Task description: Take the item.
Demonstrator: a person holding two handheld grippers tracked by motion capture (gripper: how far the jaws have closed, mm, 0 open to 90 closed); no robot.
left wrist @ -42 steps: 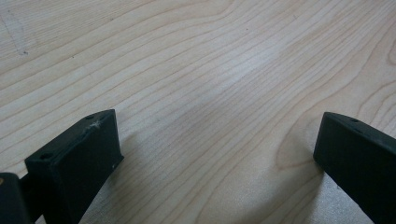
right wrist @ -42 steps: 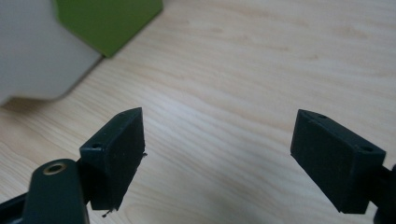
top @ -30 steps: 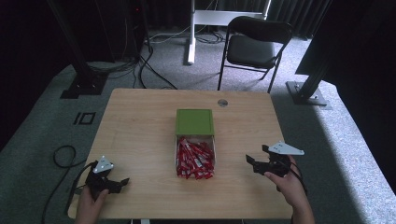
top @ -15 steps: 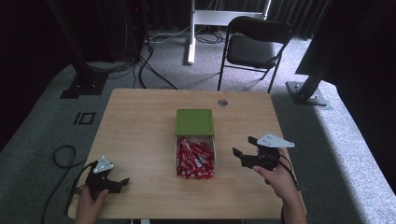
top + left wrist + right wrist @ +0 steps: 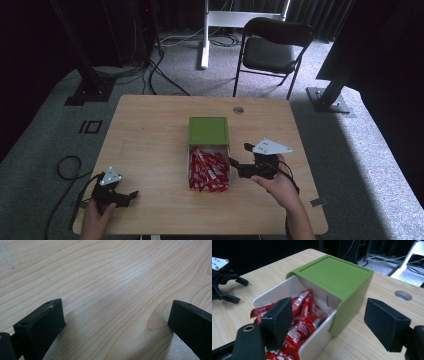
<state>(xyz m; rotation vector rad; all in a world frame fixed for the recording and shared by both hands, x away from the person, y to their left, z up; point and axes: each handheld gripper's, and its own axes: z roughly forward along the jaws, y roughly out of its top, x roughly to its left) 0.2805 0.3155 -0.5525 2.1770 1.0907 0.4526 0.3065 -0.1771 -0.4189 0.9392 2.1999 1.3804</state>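
Red packets [image 5: 207, 170] lie just left of right hand-held gripper [image 5: 240, 159] (jaws apart, w/ nothing between).

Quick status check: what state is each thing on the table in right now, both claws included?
Green-lidded box: drawer slid out toward the person, open.
White drawer: full of red snack packets.
Right claw: open, beside the drawer, holding nothing.
Left claw: open, resting on bare table.

black folding chair [image 5: 274, 46] beyond the wooden table [image 5: 150, 135]
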